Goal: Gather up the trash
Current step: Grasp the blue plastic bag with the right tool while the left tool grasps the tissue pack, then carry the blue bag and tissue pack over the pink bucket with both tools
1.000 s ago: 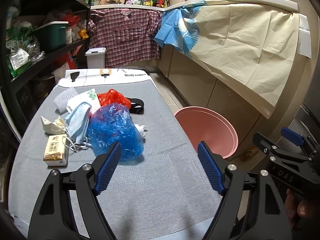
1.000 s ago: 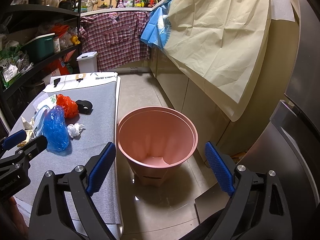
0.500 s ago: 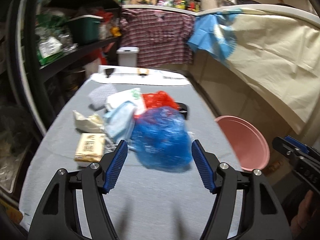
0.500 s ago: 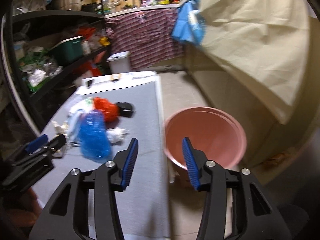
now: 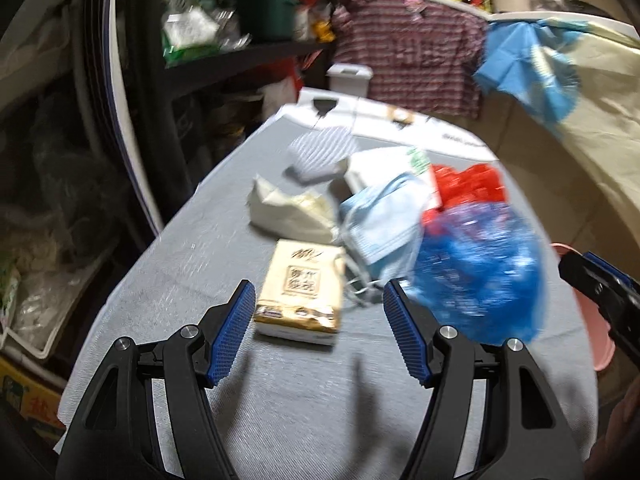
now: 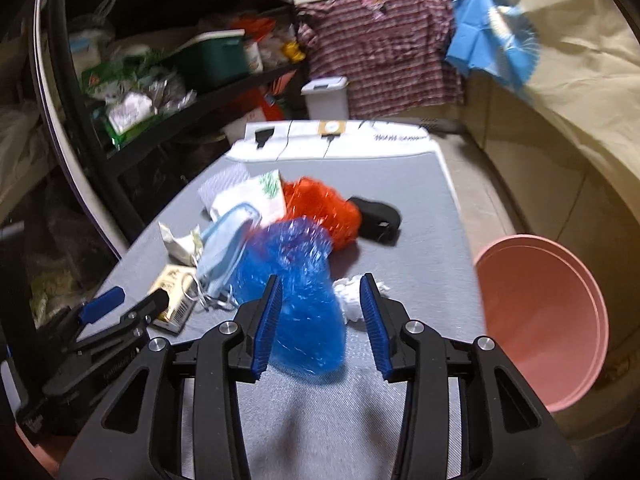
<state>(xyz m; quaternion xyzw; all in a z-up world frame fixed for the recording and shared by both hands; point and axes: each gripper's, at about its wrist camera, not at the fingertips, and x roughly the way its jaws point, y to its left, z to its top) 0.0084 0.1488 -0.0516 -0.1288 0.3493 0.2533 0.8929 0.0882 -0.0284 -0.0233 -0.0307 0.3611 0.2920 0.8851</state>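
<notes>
Trash lies on a grey-covered table (image 5: pixel 304 396): a blue plastic bag (image 5: pixel 478 268) (image 6: pixel 298 292), a red plastic bag (image 5: pixel 468 188) (image 6: pixel 324 212), a face mask (image 5: pixel 384 224) (image 6: pixel 226 236), a tissue pack (image 5: pixel 304 288) (image 6: pixel 172 292), crumpled paper (image 5: pixel 288 208), a white wad (image 6: pixel 352 292) and a black item (image 6: pixel 376 220). My left gripper (image 5: pixel 318 332) is open, just short of the tissue pack. My right gripper (image 6: pixel 320 320) is open, narrower, its jaws on either side of the blue bag's near end. A pink bucket (image 6: pixel 540 328) stands on the floor right of the table.
Dark shelves (image 6: pixel 168 92) full of goods line the left side. A small white bin (image 6: pixel 326 98) and a plaid cloth (image 6: pixel 384 56) are beyond the table. Cabinets draped in beige sheet (image 6: pixel 580 92) run along the right.
Both grippers swung left and forward toward the trash pile. The left went from the blue bag to the tissue pack. The right left the bucket, narrowed, and reached the blue bag.
</notes>
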